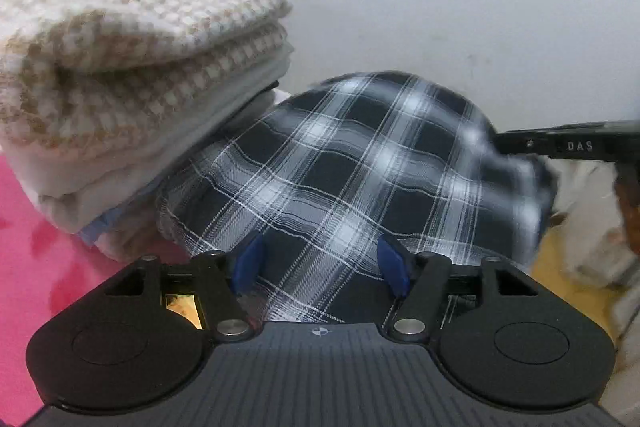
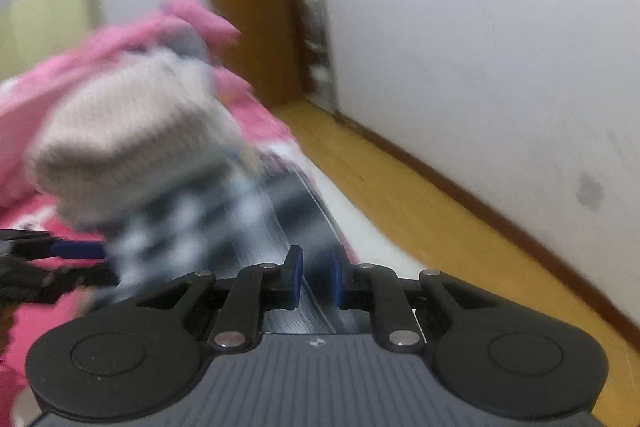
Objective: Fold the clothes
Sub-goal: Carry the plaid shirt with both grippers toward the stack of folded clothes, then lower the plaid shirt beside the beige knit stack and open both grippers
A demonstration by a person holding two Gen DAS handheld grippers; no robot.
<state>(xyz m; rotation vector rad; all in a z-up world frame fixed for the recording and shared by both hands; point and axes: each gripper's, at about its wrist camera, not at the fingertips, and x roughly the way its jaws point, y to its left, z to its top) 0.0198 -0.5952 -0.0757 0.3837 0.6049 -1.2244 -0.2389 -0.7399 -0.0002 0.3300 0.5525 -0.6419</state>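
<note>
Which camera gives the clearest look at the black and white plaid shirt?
The left wrist view: the plaid shirt fills the middle of the frame, its check pattern sharp, beside the folded beige stack. The right wrist view shows only a motion-blurred strip of it below the same beige stack.

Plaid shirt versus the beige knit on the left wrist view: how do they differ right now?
The beige knit is folded into a thick stack; the plaid shirt lies as one rounded, loose mound. The knit is a pale chunky weave, the shirt thin, dark, white-lined. The shirt runs between the left gripper's parted fingers; the knit sits off to the side, its edge over the shirt. Both lie on the pink bedding.
</note>
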